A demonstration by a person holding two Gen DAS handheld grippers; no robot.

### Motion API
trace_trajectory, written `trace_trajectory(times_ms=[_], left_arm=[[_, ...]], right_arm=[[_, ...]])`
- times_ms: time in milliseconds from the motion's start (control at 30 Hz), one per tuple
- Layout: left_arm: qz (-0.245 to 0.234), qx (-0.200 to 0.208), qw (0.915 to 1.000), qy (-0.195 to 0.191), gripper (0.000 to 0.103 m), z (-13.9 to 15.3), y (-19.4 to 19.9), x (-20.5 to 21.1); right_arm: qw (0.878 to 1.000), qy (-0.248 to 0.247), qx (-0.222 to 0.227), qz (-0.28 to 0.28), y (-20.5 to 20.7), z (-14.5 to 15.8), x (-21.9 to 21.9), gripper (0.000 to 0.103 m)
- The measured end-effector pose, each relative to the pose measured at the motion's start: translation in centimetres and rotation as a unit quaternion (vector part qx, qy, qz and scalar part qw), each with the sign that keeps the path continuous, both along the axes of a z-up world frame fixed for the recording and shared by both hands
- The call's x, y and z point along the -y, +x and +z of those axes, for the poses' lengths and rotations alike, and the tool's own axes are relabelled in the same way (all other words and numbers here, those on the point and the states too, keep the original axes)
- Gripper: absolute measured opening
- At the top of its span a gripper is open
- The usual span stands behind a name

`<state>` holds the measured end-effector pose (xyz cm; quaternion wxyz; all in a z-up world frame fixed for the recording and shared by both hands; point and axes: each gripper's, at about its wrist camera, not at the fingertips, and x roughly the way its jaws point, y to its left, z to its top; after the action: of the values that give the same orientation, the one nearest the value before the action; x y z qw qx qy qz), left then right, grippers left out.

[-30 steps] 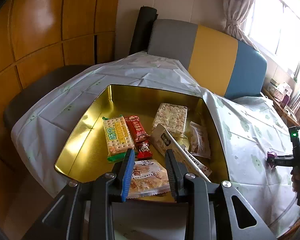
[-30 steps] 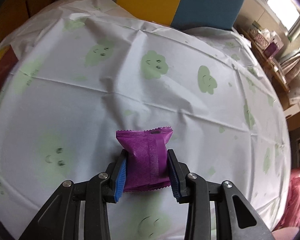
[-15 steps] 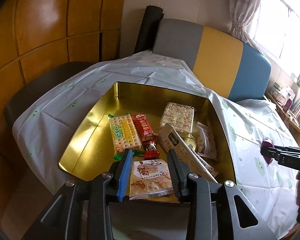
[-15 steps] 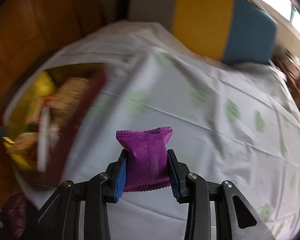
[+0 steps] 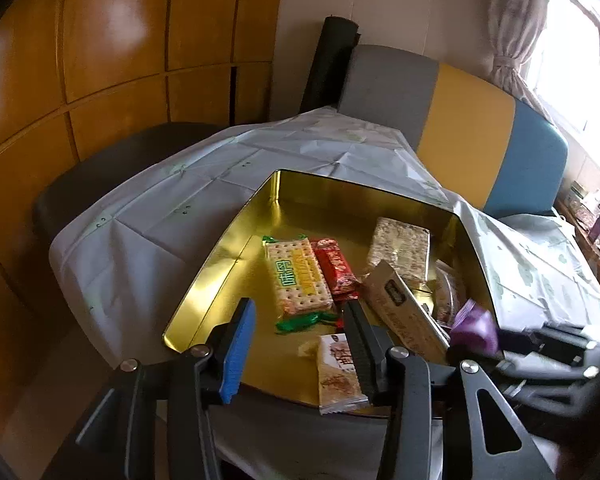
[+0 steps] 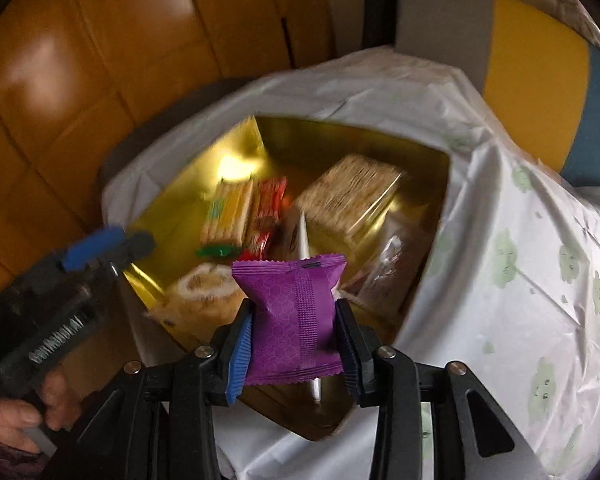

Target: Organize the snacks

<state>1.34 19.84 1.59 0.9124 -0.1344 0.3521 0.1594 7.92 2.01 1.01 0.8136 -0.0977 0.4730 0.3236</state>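
A gold tin sits on the white tablecloth and holds several snacks: a yellow cracker pack, a red bar, a pale cracker block and a long box. My left gripper is open and empty over the tin's near edge. My right gripper is shut on a purple snack packet and holds it above the tin's near right corner. The packet also shows blurred in the left wrist view. The tin shows in the right wrist view too.
A rice cracker packet lies at the tin's near edge. A grey, yellow and blue sofa back stands behind the table. A dark chair is at the left. Wooden panels line the wall.
My right gripper swung left with the purple packet, from over the bare tablecloth to over the tin. My left gripper shifted slightly left, its jaws now wider apart.
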Motion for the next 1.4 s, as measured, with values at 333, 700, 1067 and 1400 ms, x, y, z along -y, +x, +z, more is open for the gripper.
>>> trace_trajectory(times_ms=[333,700,1067,1400], left_arm=[[0.008,-0.007,0.9999,0.011,0.049,-0.2,-0.1,0.0],[0.001,0.002,0.9996,0.028,0.055,0.4,-0.7,1.5],[-0.014,0.027,0.9985,0.045,0.070,1.5,-2.3,4.0],[-0.031,0.030,0.9978,0.051,0.082,1.5,-3.4,5.8]], right_arm=[[1.000,-0.024,0.005,0.006,-1.4,-2.2,-1.5,0.044],[0.993,0.004,0.076,-0.089,-2.8,0.9,1.7,0.044],[0.969,0.001,0.131,-0.210,-4.6,2.0,5.1,0.048],[0.961,-0.009,0.139,-0.237,-6.7,1.2,6.2,0.048]])
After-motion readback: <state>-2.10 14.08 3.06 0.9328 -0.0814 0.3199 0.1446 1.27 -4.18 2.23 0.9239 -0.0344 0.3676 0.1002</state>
